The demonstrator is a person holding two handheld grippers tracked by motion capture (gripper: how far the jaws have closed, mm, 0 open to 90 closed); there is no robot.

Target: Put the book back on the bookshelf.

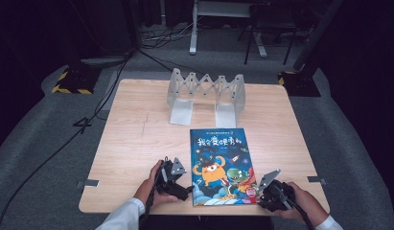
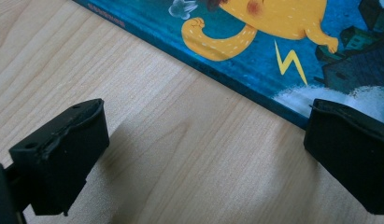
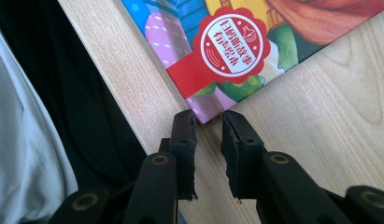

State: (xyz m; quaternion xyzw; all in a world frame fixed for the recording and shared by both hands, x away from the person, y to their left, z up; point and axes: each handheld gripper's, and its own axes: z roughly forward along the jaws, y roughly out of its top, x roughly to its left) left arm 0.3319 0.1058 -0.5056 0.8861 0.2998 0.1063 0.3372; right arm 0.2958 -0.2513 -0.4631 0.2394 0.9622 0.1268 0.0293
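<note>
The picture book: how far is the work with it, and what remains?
Little looks done: the picture book lies flat on the table, and the folding bookstand behind it holds nothing. In hand: the right gripper has its jaws nearly together at the book's near corner, while the left gripper waits open beside the book's edge. Probably left: lifting the book and standing it in the bookstand.

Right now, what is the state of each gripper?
Left gripper: open, holding nothing, beside the book.
Right gripper: shut at the book's corner; real grip cannot be told.
</note>
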